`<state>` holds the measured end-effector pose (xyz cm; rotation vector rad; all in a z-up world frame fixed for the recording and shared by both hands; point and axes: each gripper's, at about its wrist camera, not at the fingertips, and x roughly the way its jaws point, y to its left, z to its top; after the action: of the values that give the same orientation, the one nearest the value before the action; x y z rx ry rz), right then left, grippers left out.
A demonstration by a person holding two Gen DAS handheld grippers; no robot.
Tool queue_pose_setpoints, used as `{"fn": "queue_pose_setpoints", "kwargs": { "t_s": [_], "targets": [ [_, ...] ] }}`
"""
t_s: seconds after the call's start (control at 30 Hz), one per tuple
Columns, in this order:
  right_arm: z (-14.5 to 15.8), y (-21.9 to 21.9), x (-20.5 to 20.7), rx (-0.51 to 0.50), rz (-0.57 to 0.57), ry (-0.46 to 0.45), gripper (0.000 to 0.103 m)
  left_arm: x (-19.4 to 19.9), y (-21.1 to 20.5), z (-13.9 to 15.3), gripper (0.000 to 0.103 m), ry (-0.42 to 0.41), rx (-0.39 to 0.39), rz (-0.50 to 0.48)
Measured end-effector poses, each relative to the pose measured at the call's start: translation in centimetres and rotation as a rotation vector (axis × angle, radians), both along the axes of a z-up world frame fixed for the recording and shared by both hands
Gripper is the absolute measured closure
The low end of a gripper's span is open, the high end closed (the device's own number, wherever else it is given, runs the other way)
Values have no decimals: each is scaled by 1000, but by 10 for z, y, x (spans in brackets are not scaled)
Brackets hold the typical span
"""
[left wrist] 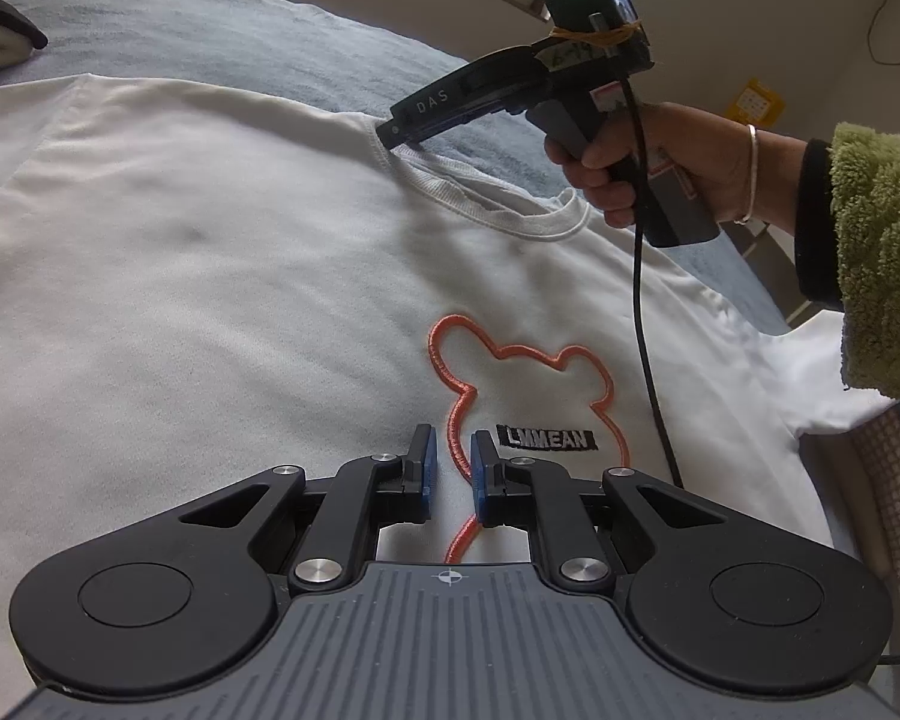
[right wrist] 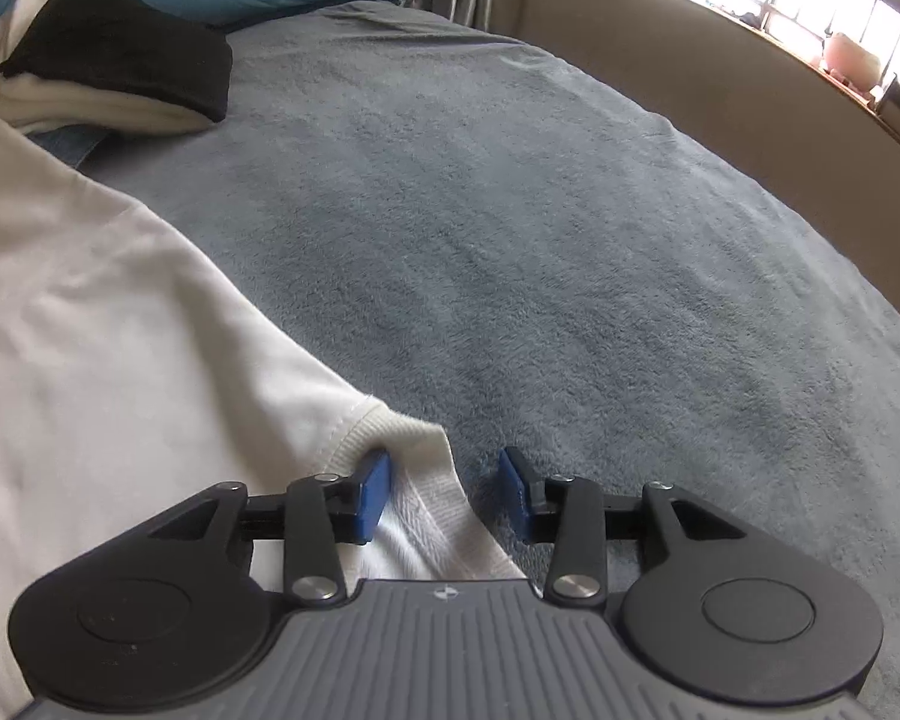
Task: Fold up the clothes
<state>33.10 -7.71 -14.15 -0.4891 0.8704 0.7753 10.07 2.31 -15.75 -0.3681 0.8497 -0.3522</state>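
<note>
A grey fleece bed (right wrist: 540, 228) under a bright window (right wrist: 858, 6) carries a white sweatshirt (left wrist: 210, 276), left gripper (left wrist: 453, 468) nearly closed on nothing, right gripper (right wrist: 444, 495) apart at its collar (right wrist: 426, 480).

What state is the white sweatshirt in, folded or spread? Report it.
Spread: the white sweatshirt lies flat on the grey blanket, bear outline and collar exposed.
</note>
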Motion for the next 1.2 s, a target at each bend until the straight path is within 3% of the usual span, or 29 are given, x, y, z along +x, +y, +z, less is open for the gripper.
{"fn": "queue_pose_setpoints", "kwargs": {
  "t_s": [0.07,0.17,0.23,0.47,0.57,0.67,0.7,0.77,0.87,1.03,1.13,1.2],
  "targets": [
    [-3,0,1,16,-2,9,62,0,0,0,91,0,-2,0],
    [-5,2,-7,20,16,-19,84,0,1,0,91,1,-5,1],
    [-7,6,-14,11,22,-63,92,0,1,0,91,1,-8,2],
    [-22,25,-22,-43,-67,-237,97,0,-1,0,91,0,-3,4],
    [-24,26,-8,-37,-170,-219,96,-2,0,0,91,1,-2,6],
    [-7,18,0,-18,-258,-199,92,-3,1,0,91,2,-7,8],
    [1,11,1,1,-267,-184,88,-3,1,0,91,3,-9,9],
    [20,-14,5,40,-328,-185,65,-2,1,0,91,6,-13,12],
    [47,-52,10,94,-416,-164,64,-2,2,0,91,9,-15,14],
    [50,-83,4,33,-385,71,65,-1,3,1,91,11,-15,15],
    [33,-85,-7,-60,-386,102,66,-2,3,1,91,9,-6,14],
    [29,-93,-7,-64,-431,73,65,-2,2,2,91,8,1,12]
  ]
}}
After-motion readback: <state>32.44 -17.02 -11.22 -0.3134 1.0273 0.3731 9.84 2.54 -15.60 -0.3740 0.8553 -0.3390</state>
